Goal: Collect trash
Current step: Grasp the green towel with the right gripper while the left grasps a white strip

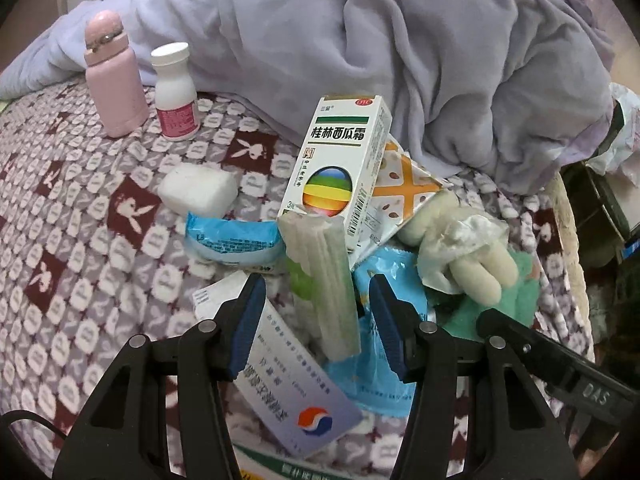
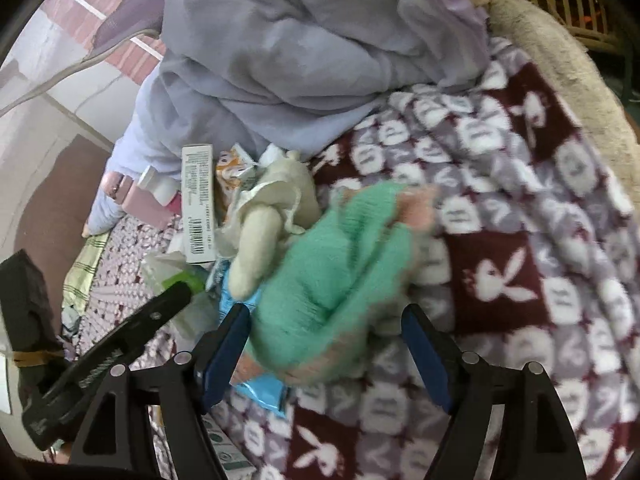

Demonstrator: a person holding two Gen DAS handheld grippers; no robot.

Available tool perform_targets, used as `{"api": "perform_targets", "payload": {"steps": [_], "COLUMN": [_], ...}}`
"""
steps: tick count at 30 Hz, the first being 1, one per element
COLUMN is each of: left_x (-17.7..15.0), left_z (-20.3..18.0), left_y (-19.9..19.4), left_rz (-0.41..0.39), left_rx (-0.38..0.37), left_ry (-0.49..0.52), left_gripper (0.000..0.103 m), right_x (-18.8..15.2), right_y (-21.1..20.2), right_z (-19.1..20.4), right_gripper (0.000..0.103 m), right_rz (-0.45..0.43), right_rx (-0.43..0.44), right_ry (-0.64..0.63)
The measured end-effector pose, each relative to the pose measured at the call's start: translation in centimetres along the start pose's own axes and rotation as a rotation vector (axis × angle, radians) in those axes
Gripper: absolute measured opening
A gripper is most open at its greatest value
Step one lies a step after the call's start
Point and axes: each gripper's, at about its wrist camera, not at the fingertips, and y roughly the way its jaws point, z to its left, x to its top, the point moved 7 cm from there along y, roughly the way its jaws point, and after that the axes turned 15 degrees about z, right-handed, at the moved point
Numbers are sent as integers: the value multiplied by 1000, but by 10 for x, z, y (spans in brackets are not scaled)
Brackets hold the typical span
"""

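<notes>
In the left wrist view my left gripper (image 1: 318,316) stands open around a long pale green-and-white wrapper (image 1: 324,280), with a gap on each side of it. A white medicine box with a rainbow ball (image 1: 340,168) leans upright behind the wrapper, an orange-and-white snack wrapper (image 1: 404,188) to its right. A blue packet (image 1: 232,240) and a flat white-and-purple box (image 1: 288,396) lie beside and below. In the right wrist view my right gripper (image 2: 326,314) is open over a blurred green knitted piece (image 2: 332,280) joined to a cream plush toy (image 2: 260,240).
All of it lies on a bunny-patterned bedspread (image 1: 80,240). At the back left stand a pink flask (image 1: 114,80) and a white pill bottle (image 1: 176,92), with a white tissue wad (image 1: 198,190) nearer. A bunched lavender blanket (image 1: 400,60) fills the back. The bed edge runs down the right.
</notes>
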Motion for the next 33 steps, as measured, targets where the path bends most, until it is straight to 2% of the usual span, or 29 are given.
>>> {"api": "perform_targets", "payload": {"steps": [2,3,4,5,6,7,8,16,22,33], "left_x": [2,3,3,3,3,3,2,-10,-26,-51], "left_z": [1,1,1,0,-1,-1,-2,-23,-52,-107], "left_y": [3,4,4,5,5,5,3,-40,-58,-70], "left_rz": [-2,-2,1,9,14,15,14,-51,-72,-89], "left_rx": [-23,-32,-41,-49,-60,-70,-78,-101,-78,-81], "left_ry": [-6,-6,-5,-4,-5,-6,-6,52,112,201], "left_gripper": [49,43,28,20,19,14,13,10,10,10], "right_x": [1,1,1,0,0,-1,-2,-19,-37,-66], "right_y": [3,6,10,13,14,12,10,-47,-75,-112], "right_z": [4,5,6,4,4,5,6,17,8,-16], "right_gripper": [76,76,76,69,60,53,50,47,47,47], "right_rz": [-9,-6,7,15,12,5,-1,-105,-122,-149], "right_rx": [8,-1,-19,-42,-44,-21,-19,-71,-94,-145], "right_ry": [-6,-10,-22,-24,-25,-30,-36,-134,-146,-132]}}
